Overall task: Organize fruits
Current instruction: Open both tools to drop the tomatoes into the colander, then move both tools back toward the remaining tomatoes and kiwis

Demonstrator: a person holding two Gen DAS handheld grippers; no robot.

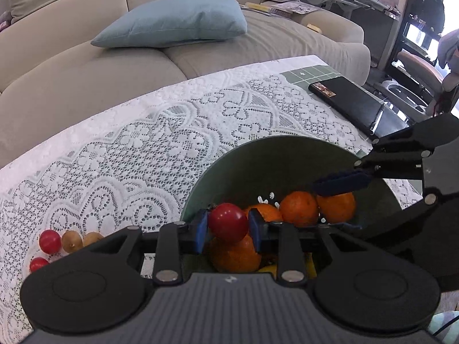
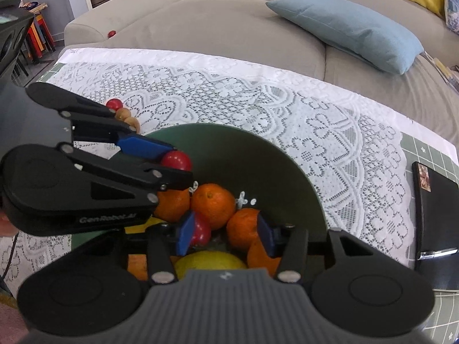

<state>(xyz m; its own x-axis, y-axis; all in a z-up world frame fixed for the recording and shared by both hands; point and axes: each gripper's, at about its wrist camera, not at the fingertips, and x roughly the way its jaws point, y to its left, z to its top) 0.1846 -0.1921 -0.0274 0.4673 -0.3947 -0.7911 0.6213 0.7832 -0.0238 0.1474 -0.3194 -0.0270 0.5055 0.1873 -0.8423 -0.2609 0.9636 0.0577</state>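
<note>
A dark green bowl (image 1: 258, 160) on the lace tablecloth holds several oranges (image 1: 298, 207) and a yellow fruit (image 2: 210, 261). My left gripper (image 1: 228, 229) is shut on a red round fruit (image 1: 228, 222) and holds it over the bowl's near rim; it also shows in the right wrist view (image 2: 176, 159). My right gripper (image 2: 226, 235) is open, its blue pads low inside the bowl around an orange (image 2: 243, 226), with another red fruit (image 2: 200, 232) by its left pad. It reaches in from the right in the left wrist view (image 1: 341, 182).
Two red fruits (image 1: 49, 240) and two brown fruits (image 1: 71, 240) lie on the lace cloth (image 1: 129, 149) left of the bowl. A black case (image 1: 352, 100) lies at the table's right end. A beige sofa with a blue cushion (image 1: 175, 21) stands behind the table.
</note>
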